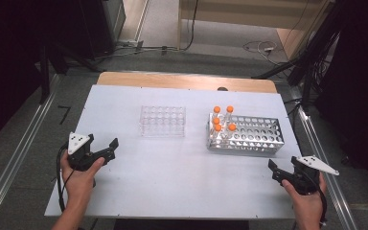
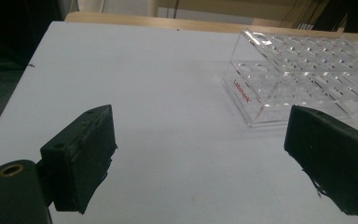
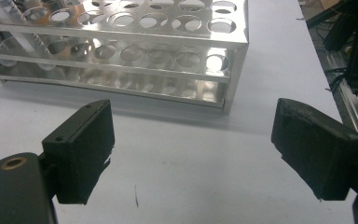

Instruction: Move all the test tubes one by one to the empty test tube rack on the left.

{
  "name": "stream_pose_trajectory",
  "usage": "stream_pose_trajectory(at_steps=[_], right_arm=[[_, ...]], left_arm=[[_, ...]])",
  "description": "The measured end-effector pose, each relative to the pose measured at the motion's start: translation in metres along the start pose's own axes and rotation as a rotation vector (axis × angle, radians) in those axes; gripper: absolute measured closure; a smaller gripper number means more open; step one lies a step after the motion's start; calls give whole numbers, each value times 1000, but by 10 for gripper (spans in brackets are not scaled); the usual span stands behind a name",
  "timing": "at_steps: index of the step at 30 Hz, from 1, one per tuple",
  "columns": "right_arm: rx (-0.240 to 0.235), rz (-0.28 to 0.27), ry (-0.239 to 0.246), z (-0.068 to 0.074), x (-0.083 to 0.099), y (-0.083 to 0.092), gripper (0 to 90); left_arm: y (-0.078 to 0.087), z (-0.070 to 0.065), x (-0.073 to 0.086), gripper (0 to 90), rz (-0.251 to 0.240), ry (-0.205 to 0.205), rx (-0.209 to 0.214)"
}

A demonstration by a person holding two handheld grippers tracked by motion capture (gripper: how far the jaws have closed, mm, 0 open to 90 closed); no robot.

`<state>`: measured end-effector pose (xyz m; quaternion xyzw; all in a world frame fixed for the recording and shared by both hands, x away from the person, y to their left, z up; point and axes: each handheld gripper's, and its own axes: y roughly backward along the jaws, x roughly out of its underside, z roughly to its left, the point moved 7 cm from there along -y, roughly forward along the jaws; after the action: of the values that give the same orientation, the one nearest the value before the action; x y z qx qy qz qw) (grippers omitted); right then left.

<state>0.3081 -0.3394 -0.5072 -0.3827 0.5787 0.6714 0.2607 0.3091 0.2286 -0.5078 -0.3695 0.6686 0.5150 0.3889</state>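
Note:
A clear acrylic tube rack (image 1: 163, 120) stands empty in the middle of the white table (image 1: 182, 182). To its right a metal tube rack (image 1: 247, 135) holds several orange-capped tubes (image 1: 216, 120) at its left end. My left gripper (image 1: 101, 143) hovers at the table's left, open and holding nothing. In the left gripper view the gripper (image 2: 205, 158) is open, with the clear rack (image 2: 303, 74) ahead to the right. My right gripper (image 1: 283, 165) sits open near the front right corner. In the right gripper view the gripper (image 3: 191, 149) faces the metal rack (image 3: 121, 60), a short gap away.
A wooden board edge (image 1: 187, 80) runs along the table's far side. Metal rails (image 1: 14, 163) flank the table left and right. Cables (image 1: 261, 47) lie on the floor beyond. Bare white surface lies between both grippers and the racks.

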Motion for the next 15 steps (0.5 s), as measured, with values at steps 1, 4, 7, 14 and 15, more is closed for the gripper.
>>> stream_pose_trajectory(at_steps=[1,4,7,14,15], right_arm=[[0,0,0,0,0,0,119],[-4,-5,-2,2,-1,1,119],[-7,-7,4,4,-2,0,119],[-24,-28,3,10,-6,4,121],[-27,-33,3,11,-7,4,121]], left_arm=[[0,0,0,100,0,0,1],[0,4,1,100,-2,6,-6],[0,6,1,100,-1,2,-17],[-2,2,1,100,2,-21,-17],[-2,1,1,100,2,-22,-19]])
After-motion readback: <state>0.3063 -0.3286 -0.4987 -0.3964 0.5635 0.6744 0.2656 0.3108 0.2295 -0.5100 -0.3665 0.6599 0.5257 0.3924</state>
